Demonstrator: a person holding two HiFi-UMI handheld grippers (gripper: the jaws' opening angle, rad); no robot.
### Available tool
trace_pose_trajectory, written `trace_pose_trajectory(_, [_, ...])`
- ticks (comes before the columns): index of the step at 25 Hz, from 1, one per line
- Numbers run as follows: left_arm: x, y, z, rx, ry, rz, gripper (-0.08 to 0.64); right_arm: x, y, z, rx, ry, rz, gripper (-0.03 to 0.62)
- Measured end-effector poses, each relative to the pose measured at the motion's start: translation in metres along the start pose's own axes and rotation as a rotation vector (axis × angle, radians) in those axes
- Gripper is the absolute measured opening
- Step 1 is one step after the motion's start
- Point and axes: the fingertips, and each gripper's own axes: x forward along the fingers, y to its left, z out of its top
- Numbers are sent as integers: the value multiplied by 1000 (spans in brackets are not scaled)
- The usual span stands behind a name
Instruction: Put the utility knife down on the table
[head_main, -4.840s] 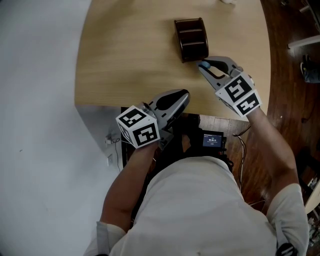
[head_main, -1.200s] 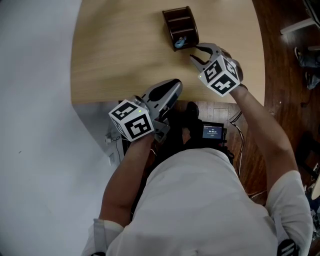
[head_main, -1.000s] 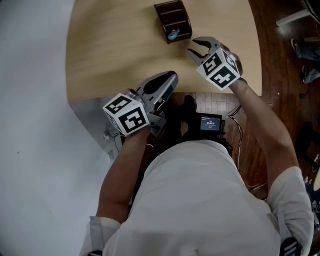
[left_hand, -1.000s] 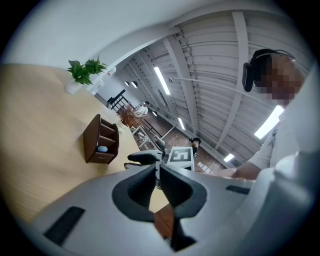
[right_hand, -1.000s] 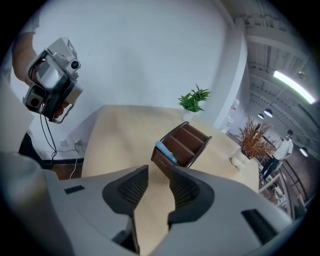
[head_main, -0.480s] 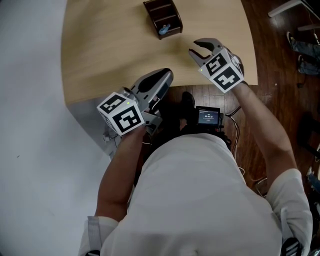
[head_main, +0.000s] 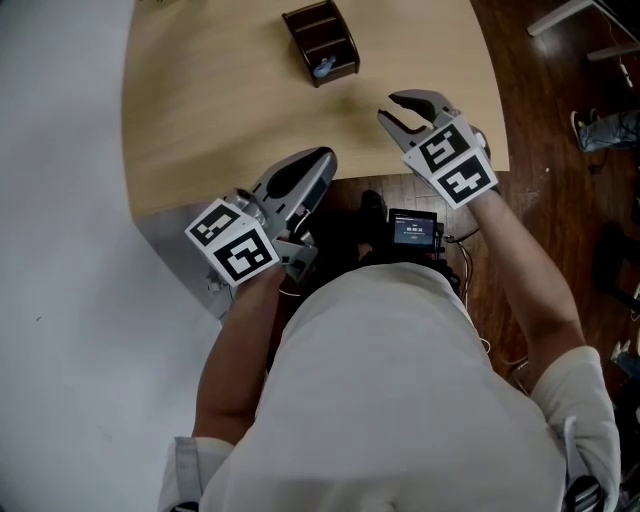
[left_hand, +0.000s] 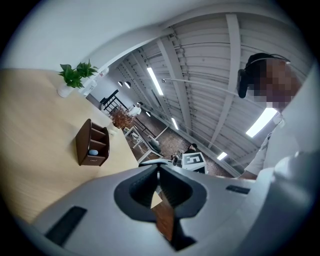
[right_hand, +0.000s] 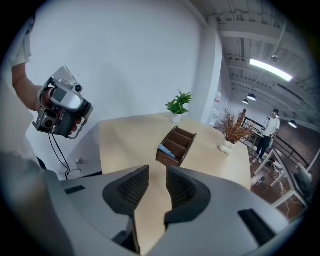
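The left tongs (head_main: 322, 158) hang over the near edge of the counter (head_main: 210, 120), where they were 4.8 s ago. Their jaws are pressed together with nothing between them. To their right, the right tongs (head_main: 390, 106) have drawn back to the counter's near right corner. Their jaws stand a little apart and empty, whereas earlier they were up against the brown organizer box (head_main: 318, 32) with a blue tip between them.

That box now stands well beyond both tongs, ahead of the left pair and ahead-left of the right pair, upright on the counter. The utility knife (head_main: 322, 70) is not on the bare counter. Only its blue end shows, lying in the box's compartment nearest the tongs. 1.2 s ago it was already there, with the right tongs just beside the box.

Farther off, past the box, a small potted plant (right_hand: 178, 106) stands at the counter's far edge.
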Motion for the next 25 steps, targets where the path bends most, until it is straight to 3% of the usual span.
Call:
trace_pose_trajectory(12, [-21, -19, 7, 22, -35, -13, 5, -45, 13, 16, 114, -84, -29, 2])
trace_pose_trajectory(25, [-35, -41, 3, 47, -30, -49, 5, -88, 17, 24, 319, -197, -11, 2])
